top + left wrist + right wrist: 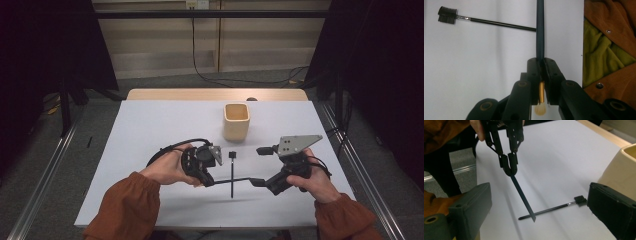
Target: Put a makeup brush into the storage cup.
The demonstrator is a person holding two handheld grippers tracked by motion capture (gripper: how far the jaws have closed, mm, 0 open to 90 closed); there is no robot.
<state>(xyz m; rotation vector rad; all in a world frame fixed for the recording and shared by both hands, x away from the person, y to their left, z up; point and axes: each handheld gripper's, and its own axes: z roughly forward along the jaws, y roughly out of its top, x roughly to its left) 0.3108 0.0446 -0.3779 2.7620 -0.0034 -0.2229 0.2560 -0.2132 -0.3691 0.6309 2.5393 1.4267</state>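
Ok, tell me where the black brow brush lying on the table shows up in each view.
High view: brow brush lies mid-table, head toward the cream cup.
Left gripper view: brush runs across the top left, comb head at far left.
Right gripper view: brush lies lower centre, head at right.
Shared landmark: the dark-handled brush clamped in the left hand-held gripper, crossing above it.

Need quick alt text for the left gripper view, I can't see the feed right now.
The left gripper is shut on a dark-handled makeup brush, its gold ferrule and pale bristles showing behind the jaws. On the white table beyond lies a black brow comb brush, and a person's rust-orange sleeve is at right.
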